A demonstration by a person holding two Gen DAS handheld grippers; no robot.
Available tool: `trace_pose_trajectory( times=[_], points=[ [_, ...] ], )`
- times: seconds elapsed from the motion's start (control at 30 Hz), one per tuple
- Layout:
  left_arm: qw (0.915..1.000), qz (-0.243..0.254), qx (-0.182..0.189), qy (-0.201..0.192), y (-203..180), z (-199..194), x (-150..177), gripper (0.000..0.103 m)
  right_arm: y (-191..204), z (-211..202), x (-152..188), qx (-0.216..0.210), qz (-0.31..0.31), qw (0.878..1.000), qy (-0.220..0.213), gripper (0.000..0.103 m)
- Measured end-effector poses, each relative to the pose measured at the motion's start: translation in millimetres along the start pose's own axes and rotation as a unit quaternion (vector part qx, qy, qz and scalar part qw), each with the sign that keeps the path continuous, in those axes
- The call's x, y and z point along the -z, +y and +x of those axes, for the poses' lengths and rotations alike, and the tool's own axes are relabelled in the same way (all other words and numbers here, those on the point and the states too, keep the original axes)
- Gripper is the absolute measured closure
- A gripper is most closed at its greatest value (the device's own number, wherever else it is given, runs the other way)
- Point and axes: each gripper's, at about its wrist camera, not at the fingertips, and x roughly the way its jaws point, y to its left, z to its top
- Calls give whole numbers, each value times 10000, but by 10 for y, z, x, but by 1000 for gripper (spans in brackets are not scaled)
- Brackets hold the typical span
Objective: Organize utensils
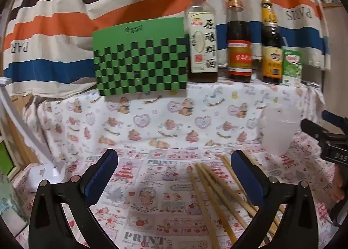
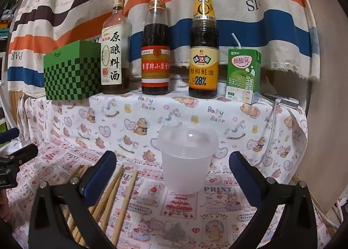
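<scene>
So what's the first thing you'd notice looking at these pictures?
Probably the three tall sauce bottles lined up on the raised ledge at the back, with a green checkered box to their left and a little green milk drink carton to their right. Closer in, a frosted plastic cup stands on the teddy-bear cloth, with loose wooden chopsticks lying to its left.

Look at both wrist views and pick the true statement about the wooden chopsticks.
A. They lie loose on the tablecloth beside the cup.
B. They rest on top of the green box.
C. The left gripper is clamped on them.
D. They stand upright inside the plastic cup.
A: the chopsticks lie flat on the tablecloth, left of the translucent cup, and both grippers are open and empty.
</scene>
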Motion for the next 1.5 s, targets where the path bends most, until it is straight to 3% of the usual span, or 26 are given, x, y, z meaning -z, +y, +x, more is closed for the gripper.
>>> trace_pose_trajectory(
  times=[0.33, 0.7, 0.97, 1.27, 1.5],
  points=[
    [9997, -181, 30, 136, 86, 58, 20, 0, -36, 35, -8, -14, 88, 9999, 118, 0],
    [9999, -102, -32, -52, 51, -22, 9, 0, -50, 17, 5, 13, 137, 9999, 66, 0],
    [9997, -204, -7, 106, 82, 32, 8, 0, -44, 21, 7, 8, 135, 9999, 76, 0],
    [9999, 56, -47, -143, -13, -61, 3, 0, -47, 21, 6, 2, 133, 9999, 81, 0],
    [9999, 11, -49, -121, -4, -63, 4, 0, -47, 21, 8, 3, 137, 9999, 79, 0]
  ],
)
